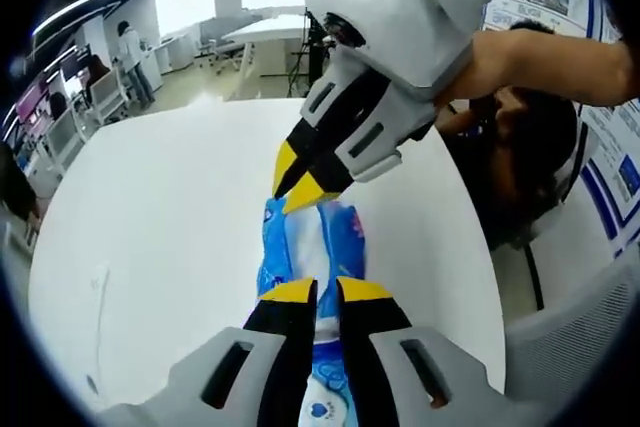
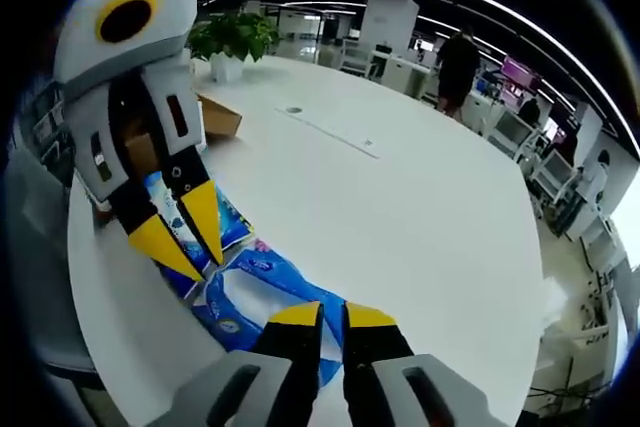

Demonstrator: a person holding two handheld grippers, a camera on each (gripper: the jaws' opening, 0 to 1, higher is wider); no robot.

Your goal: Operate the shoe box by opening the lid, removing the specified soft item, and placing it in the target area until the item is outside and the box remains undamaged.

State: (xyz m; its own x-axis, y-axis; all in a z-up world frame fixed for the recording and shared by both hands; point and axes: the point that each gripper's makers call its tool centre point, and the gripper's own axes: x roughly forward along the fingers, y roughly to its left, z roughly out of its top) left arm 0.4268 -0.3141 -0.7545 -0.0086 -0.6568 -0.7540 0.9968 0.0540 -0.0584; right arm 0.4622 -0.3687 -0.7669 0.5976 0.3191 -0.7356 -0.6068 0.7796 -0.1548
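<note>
My left gripper (image 1: 327, 291): jaws pinched on the near end of the blue-and-white soft pack (image 1: 312, 247). My right gripper (image 2: 334, 315): jaws clamped on the pack's opposite end. Pack: stretched between both, over the white table (image 1: 170, 237). Shoe box (image 2: 205, 119): brown cardboard, behind my left gripper. Potted plant (image 2: 232, 42): at the table's far edge.

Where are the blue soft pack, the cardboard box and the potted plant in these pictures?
blue soft pack (image 2: 262, 292): right gripper view, its white and blue middle between both grippers.
cardboard box (image 2: 222, 117): right gripper view, its brown side wall.
potted plant (image 2: 232, 39): right gripper view, its green leaves.
</note>
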